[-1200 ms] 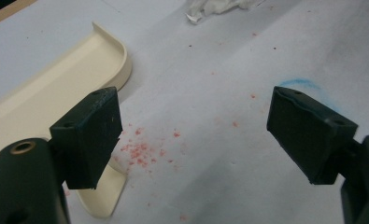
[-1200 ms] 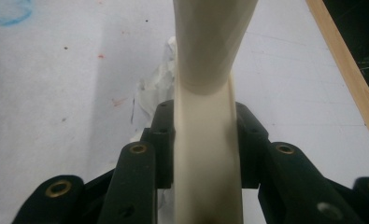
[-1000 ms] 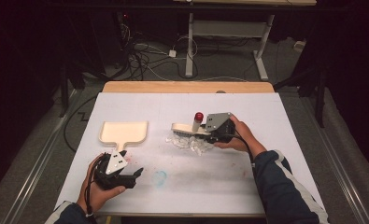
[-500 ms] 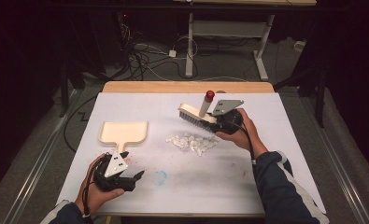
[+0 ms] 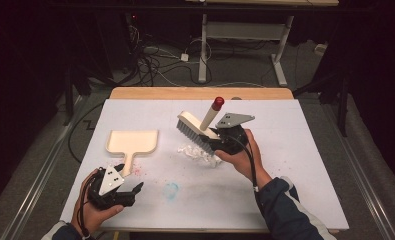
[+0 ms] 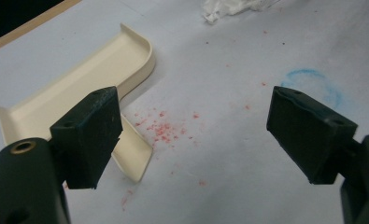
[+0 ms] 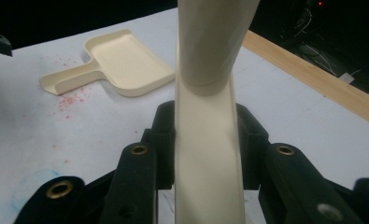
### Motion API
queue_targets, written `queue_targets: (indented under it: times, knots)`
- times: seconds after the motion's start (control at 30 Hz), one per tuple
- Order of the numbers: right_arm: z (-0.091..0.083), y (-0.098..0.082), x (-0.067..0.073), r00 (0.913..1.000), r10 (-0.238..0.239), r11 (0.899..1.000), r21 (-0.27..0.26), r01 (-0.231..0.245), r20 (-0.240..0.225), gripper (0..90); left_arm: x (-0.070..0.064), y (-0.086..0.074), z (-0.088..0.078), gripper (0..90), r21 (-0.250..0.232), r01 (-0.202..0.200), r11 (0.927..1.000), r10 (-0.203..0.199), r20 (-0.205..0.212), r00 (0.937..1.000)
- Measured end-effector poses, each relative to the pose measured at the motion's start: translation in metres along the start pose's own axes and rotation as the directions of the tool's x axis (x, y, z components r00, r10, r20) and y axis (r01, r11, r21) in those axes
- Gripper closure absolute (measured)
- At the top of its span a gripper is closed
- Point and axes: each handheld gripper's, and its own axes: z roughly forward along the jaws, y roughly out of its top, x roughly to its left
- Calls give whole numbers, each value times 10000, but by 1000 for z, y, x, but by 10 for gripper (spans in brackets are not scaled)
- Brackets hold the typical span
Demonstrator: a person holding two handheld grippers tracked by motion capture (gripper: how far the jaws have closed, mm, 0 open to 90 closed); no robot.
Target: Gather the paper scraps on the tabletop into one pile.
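My right gripper [image 5: 220, 137] is shut on the cream handle of a hand brush [image 5: 197, 129], held tilted above the table with its red-capped end up. In the right gripper view the brush handle [image 7: 206, 140] runs up between the two pads. A pile of crumpled white paper scraps [image 5: 197, 151] lies under the brush head. A cream dustpan [image 5: 133, 142] lies flat at the left, handle toward me. My left gripper [image 5: 130, 192] stands open near the front left edge; its view shows the dustpan [image 6: 79, 88] just beyond the left pad, with nothing between the pads.
The white table sheet [image 5: 295, 165] carries red specks [image 6: 166, 128] near the dustpan handle and a faint blue ring [image 5: 171, 190]. A wooden table edge [image 5: 200, 93] runs along the back. Cables and desk legs lie on the floor beyond.
My right gripper has lifted the brush off the paper scraps and carried it up and back, tilting its head up. The left gripper has stayed where it was.
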Motion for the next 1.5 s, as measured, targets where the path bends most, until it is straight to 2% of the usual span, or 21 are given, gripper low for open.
queue_targets:
  times: [0.07, 0.13, 0.37, 0.5, 0.6, 0.7, 0.77, 0.83, 0.87, 0.93, 0.97, 1.0, 1.07, 1.1, 1.2, 1.27, 1.3, 1.33, 1.5]
  knots:
    - [4, 1, 7, 9982, -349, 9994, 74, 345, 480, 679, -1, 0, 1, 173, 70, -83, 9999, 83, 22, 10000]
    - [10, 0, 9, 9989, -364, 9993, 39, 363, 306, 679, -2, 1, 3, 173, 139, -166, 9998, 165, 43, 9999]
    - [30, -9, 5, 9946, -568, 9973, 503, 526, 863, 679, -4, 0, 6, 174, 244, -286, 9993, 282, 184, 9994]
    - [30, -7, 5, 9973, -139, 9998, 163, 128, 721, 679, -4, 0, 7, 173, 229, -281, 9993, 277, 195, 9994]
    - [23, 1, 14, 9980, 276, 9993, -270, -261, 568, 679, -4, 0, 7, 174, 225, -271, 9994, 266, 195, 9995]
    - [18, 6, 27, 9975, 605, 9974, -427, -589, 360, 679, -4, 0, 7, 174, 259, -241, 9994, 237, 188, 9995]
    - [18, 7, 37, 9949, 1002, 9943, -388, -998, 94, 679, -4, 0, 6, 174, 257, -231, 9994, 226, 189, 9996]
    - [22, 2, 47, 9883, 1515, 9881, -227, -1518, -172, 679, -4, 0, 6, 174, 248, -214, 9995, 209, 197, 9996]
    - [22, 2, 47, 9883, 1515, 9881, -227, -1518, -172, 679, -4, 0, 6, 174, 248, -214, 9995, 209, 197, 9996]
    - [36, -13, 60, 9700, 2382, 9711, 243, -2373, -480, 679, -4, 0, 7, 173, 257, -207, 9995, 201, 233, 9995]
    - [42, -18, 63, 9640, 2625, 9644, 439, -2607, -417, 679, -4, 0, 7, 174, 266, -199, 9994, 192, 269, 9995]
    - [42, -18, 63, 9640, 2625, 9644, 439, -2607, -417, 679, -4, 0, 7, 174, 275, -199, 9994, 191, 296, 9994]
    - [54, -26, 69, 9545, 2982, 9524, 659, -2978, 36, 679, -5, 0, 8, 174, 301, -225, 9993, 216, 314, 9993]
    - [54, -26, 69, 9545, 2982, 9524, 659, -2978, 36, 679, -5, 0, 8, 174, 300, -236, 9993, 226, 322, 9992]
    - [56, -28, 60, 9533, 2940, 9526, 606, -2981, 694, 679, -4, 0, 8, 174, 299, -216, 9993, 206, 350, 9992]
    - [56, -32, 52, 9455, 3137, 9458, 597, -3194, 878, 678, -4, -1, 9, 173, 332, -193, 9993, 179, 396, 9991]
    - [56, -32, 52, 9455, 3137, 9458, 597, -3194, 878, 678, -4, -1, 9, 173, 368, -208, 9991, 192, 434, 9989]
    - [55, -38, 42, 9305, 3525, 9317, 558, -3589, 996, 677, -5, -1, 10, 174, 428, -254, 9988, 232, 498, 9985]
    - [46, -47, 28, 9061, 4011, 9119, 351, -4089, 1347, 676, -7, 0, 12, 173, 501, -388, 9980, 360, 559, 9978]
